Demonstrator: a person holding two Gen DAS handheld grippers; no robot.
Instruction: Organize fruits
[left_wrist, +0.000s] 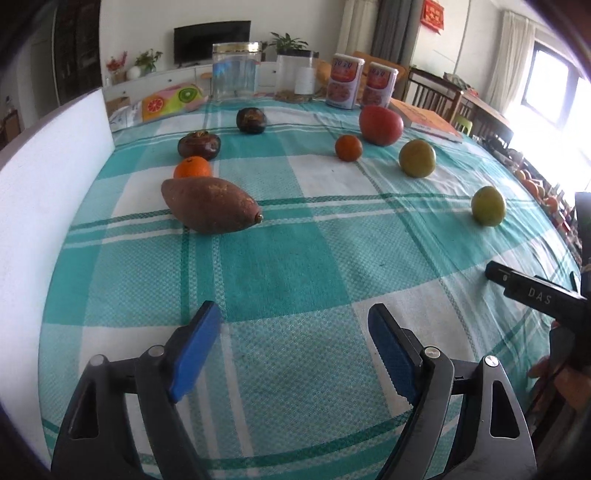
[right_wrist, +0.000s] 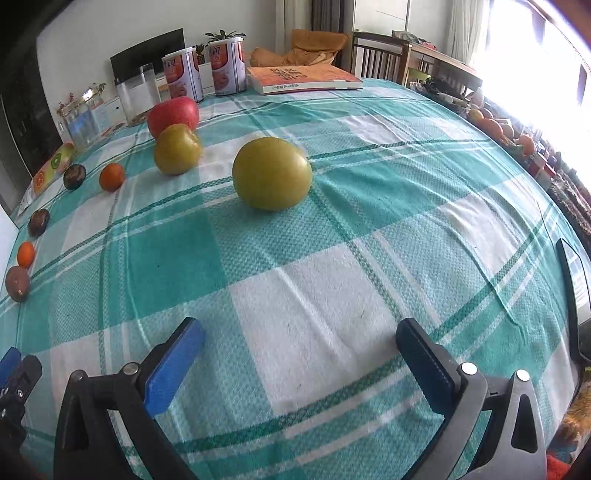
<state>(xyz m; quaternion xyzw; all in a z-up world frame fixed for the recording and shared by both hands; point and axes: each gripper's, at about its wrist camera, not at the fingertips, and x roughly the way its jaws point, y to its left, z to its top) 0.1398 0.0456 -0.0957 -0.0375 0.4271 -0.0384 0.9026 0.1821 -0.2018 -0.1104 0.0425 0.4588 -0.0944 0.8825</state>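
Sweet potato (left_wrist: 211, 204) lies beside an orange (left_wrist: 192, 167) (touching, it seems) on the checked tablecloth (left_wrist: 295, 258).

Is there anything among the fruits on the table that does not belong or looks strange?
Yes. A sweet potato lies on the checked cloth beside an orange, in line with the fruits, though it is a vegetable. Nothing looks spilled or damaged.

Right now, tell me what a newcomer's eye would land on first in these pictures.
The teal-and-white checked tablecloth fills both views, with produce scattered across it. Nearest the open right hand-held gripper sits a round yellow-green fruit, with a second one and a big red apple behind it. Ahead of the open left hand-held gripper, a reddish-brown sweet potato lies by a small orange.
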